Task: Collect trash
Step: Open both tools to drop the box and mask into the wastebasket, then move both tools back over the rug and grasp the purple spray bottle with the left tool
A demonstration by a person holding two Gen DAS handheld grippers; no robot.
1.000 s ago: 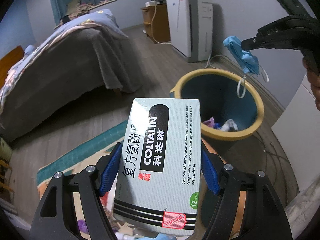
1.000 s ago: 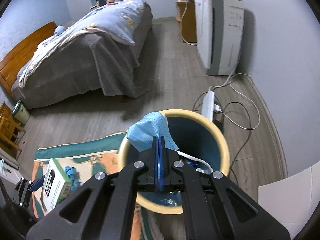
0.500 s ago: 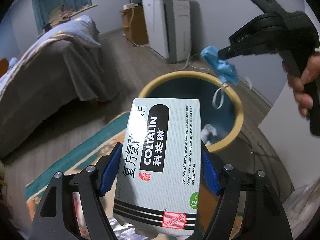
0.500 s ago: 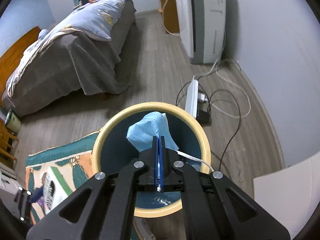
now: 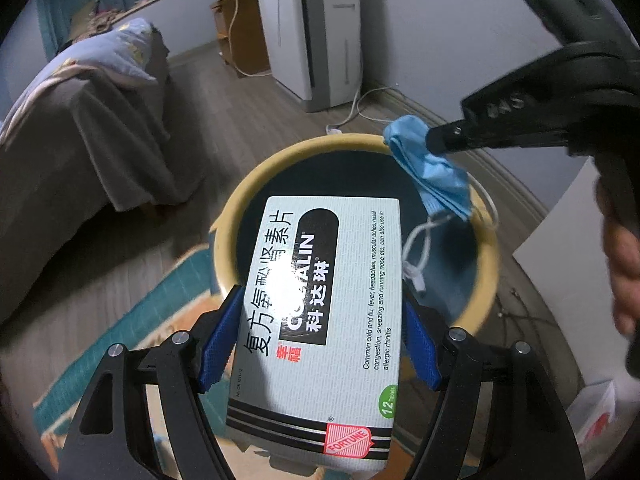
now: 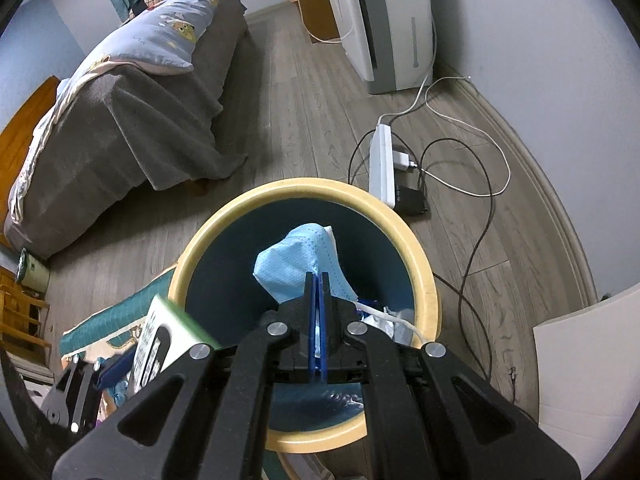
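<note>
My left gripper (image 5: 320, 340) is shut on a white medicine box (image 5: 320, 304), its blue pads pressing both long sides. The box hangs over the near edge of a dark blue trash bin with a yellow rim (image 5: 240, 204). My right gripper (image 6: 317, 292) is shut on a crumpled blue face mask (image 6: 292, 268) and holds it above the bin's opening (image 6: 224, 224). In the left wrist view the mask (image 5: 432, 172) dangles from the right gripper's tip over the bin's far right rim, white ear loops hanging down. The medicine box (image 6: 160, 336) shows at the bin's left edge in the right wrist view.
Some trash lies at the bin's bottom (image 6: 384, 320). A bed with a grey cover (image 6: 132, 128) stands to the left. A white power strip with cables (image 6: 382, 160) lies on the wood floor beyond the bin. A white appliance (image 6: 392, 20) stands by the wall. A teal patterned rug (image 5: 128, 320) lies beside the bin.
Both grippers have moved closer to the bin and lower. The box now overlaps the bin's opening, and the mask has come over the bin's inside.
</note>
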